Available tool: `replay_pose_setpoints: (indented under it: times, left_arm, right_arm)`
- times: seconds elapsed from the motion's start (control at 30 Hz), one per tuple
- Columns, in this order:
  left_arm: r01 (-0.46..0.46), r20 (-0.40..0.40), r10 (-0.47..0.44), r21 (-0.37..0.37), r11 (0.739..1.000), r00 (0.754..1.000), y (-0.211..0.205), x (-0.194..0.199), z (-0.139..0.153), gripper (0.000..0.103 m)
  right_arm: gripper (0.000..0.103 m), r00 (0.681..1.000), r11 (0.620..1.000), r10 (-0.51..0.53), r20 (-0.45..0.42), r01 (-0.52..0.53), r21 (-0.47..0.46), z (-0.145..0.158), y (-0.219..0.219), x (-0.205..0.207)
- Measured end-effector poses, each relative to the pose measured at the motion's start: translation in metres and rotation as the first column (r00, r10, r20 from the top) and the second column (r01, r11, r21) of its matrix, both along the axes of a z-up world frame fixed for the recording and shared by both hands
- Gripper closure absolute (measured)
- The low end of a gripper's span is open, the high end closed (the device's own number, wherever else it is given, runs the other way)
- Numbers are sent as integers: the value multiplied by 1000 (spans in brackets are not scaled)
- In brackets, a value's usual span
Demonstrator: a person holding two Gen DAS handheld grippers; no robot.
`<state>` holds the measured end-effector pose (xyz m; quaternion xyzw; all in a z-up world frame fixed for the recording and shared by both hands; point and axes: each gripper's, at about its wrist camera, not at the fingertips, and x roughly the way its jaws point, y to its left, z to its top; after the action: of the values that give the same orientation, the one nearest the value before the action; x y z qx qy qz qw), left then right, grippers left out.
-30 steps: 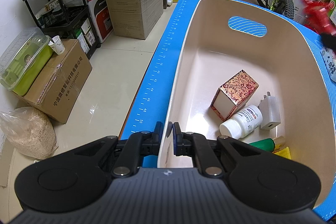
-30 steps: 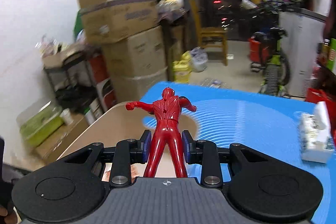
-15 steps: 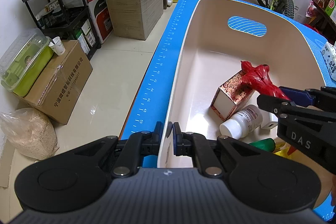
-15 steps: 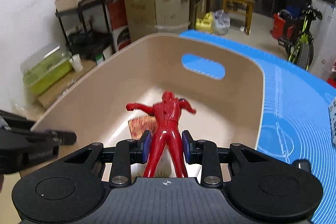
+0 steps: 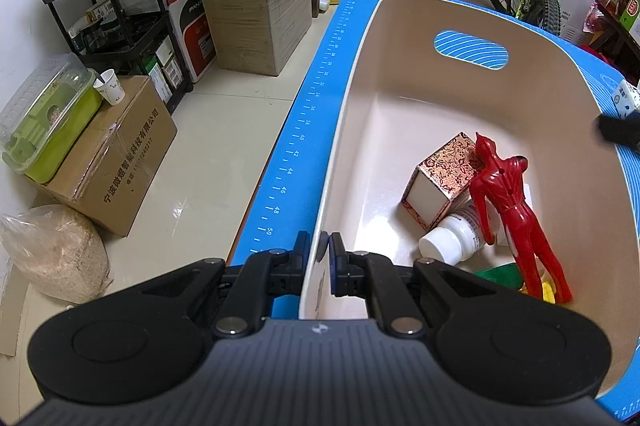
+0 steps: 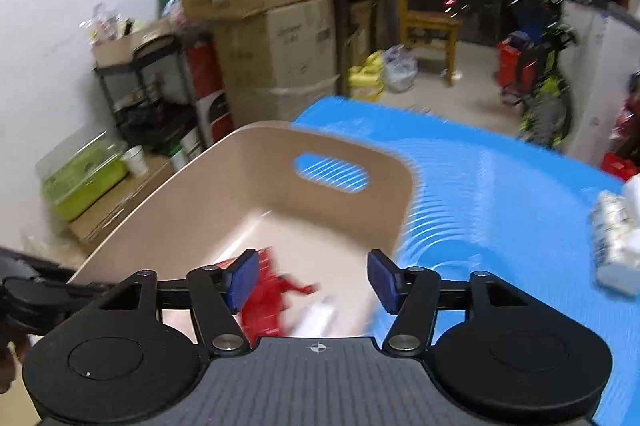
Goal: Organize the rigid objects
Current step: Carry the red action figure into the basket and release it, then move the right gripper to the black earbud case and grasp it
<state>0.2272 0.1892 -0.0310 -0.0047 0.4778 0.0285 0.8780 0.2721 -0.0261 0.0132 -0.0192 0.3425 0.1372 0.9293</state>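
Biggest thing here is the blue mat-covered desk (image 5: pixel 304 146), running up the middle of the left wrist view, with the beige plastic bin (image 5: pixel 360 98) sitting on it and filling the right half of that frame. The left tool (image 5: pixel 319 252) at bottom centre is clenched on the bin's near wall, one pad outside and one inside, so I'd say it's steadying the bin.

Inside, lower right of the frame, the red toy figure (image 5: pixel 506 194) lies slanted on top of the pile, head against the patterned red-and-gold box (image 5: pixel 444 170), legs reaching down over a green and yellow item I can't identify. A white pill bottle (image 5: pixel 452 238) lies on its side under its arm.

The right tool (image 6: pixel 314 276) is released, blue pads spread wide with nothing between them, hovering over the bin's near end.

Handling-wise, the figure looks like hard hollow plastic: light, stiff, a bit glossy so probably slippery. Arms are thin, so I'd pinch across the waist or thighs rather than a limb. The box looks like thin card, likely to crush if squeezed hard.

View differences: the right wrist view is motion-blurred, the figure is just a red smear at lower centre, but it does show a white tissue pack (image 6: pixel 616 238) on the desk at the right edge. The left view gives the crisp pile layout.
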Motion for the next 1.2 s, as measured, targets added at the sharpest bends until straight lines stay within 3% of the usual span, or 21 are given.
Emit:
replay_pose_setpoints:
  times: [0.1,0.23,0.53,0.83,1.07,1.2]
  left_arm:
    - [0,0,0,-1,1000,1000,0,0,0,91]
    - [-1,-1,1,0,1000,1000,1,0,1,91]
    - [-1,0,1,2,1000,1000,0,0,1,91]
    - [-1,0,1,4,1000,1000,0,0,1,91]
    - [-1,-1,1,8,1000,1000,1,0,1,91]
    - [-1,-2,1,9,1000,1000,1,0,1,91]
  right_arm:
    - [32,997,997,-70,12,69,25,8,-28,3]
    - [32,990,990,-144,3,144,-7,0,-56,11]
    - [31,960,962,-271,-67,269,-47,-55,-112,17]
    - [31,937,949,-315,-152,309,-62,-104,-129,30]
    - [32,929,943,-333,-165,326,-64,-127,-131,40]
    - [46,931,941,-336,-143,325,-95,-132,-128,41]
